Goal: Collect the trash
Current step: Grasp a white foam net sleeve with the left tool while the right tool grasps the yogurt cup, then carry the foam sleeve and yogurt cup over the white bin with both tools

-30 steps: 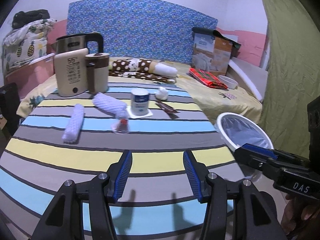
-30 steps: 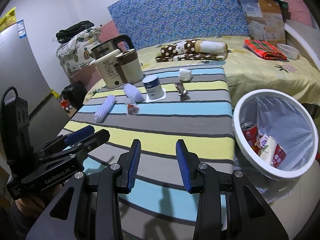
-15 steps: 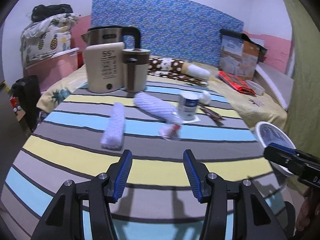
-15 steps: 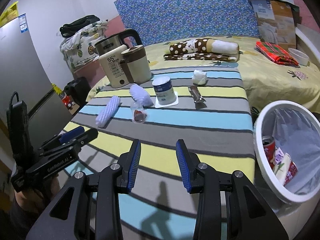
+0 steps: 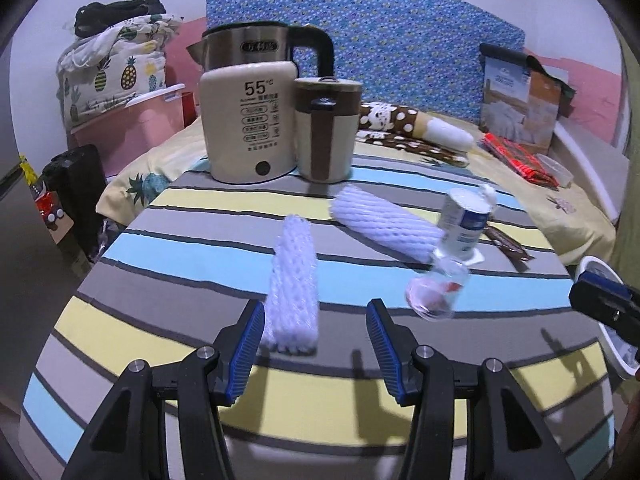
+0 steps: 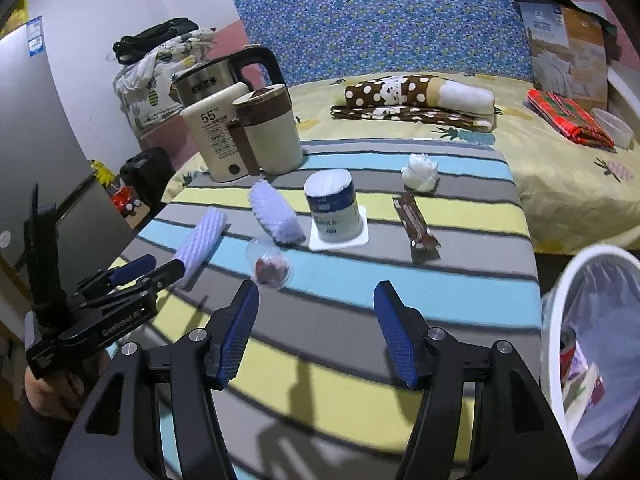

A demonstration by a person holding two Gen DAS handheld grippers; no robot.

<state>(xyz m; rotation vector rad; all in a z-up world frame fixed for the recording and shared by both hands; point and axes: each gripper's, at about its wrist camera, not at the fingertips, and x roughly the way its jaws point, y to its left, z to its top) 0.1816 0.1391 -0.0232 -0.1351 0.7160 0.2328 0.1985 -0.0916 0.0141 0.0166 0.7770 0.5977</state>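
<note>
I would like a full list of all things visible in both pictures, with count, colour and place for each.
foam net sleeves: two, white, left part of striped table
clear plastic cup: one, transparent with red residue, lying near table middle
yogurt cup: one, white and blue, upside down at table centre
brown wrapper: one, right of yogurt cup
crumpled tissue: one, white, far side
kettle: one, steel, back left
warmer base: one, cream
lidded jug: one, cream and brown
trash bin: one, white, right, holding trash
left gripper: jaws open, empty
right gripper: jaws opening, empty
</note>
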